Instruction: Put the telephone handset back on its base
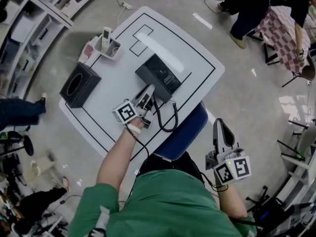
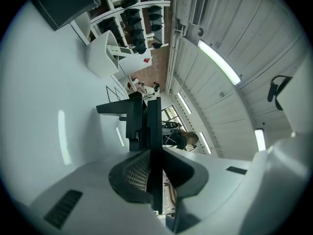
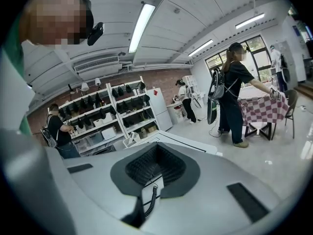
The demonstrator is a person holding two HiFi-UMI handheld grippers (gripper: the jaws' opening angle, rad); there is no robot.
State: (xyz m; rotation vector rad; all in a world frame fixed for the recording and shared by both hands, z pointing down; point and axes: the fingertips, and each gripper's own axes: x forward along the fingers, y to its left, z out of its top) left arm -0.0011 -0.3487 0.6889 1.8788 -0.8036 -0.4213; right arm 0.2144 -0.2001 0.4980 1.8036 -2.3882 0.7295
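1. The black telephone base (image 1: 160, 75) sits near the middle of the white table (image 1: 197, 58). Every place below is given from the base.
2. The left gripper (image 1: 149, 90) has its tips at the base's near-left edge and lies level, rolled onto its side. Its jaws are pressed together on a thin dark part of the handset (image 2: 154, 121), which runs out ahead of the tips against the black of the base. I cannot tell whether the handset rests in the cradle.
3. The coiled cord (image 1: 176, 115) starts just beside those tips. It loops on the tabletop on the base's near side, close to the table's edge, and returns to the base's near corner.
4. The right gripper (image 1: 218, 123) is well off to the base's near right, past the table's edge and the blue chair (image 1: 190, 127), above the floor. Its jaws meet at the tips with nothing between them.
5. Open room:
   - Bare tabletop runs from the base's far and right sides out to the rim.
   - On its left, a bare stretch reaches the black box (image 1: 79, 84).
   - The white stand (image 1: 108, 44) is far-left, well apart.
6. Count: two grippers, one base, one handset, one cord, one black box, one white stand, one chair.
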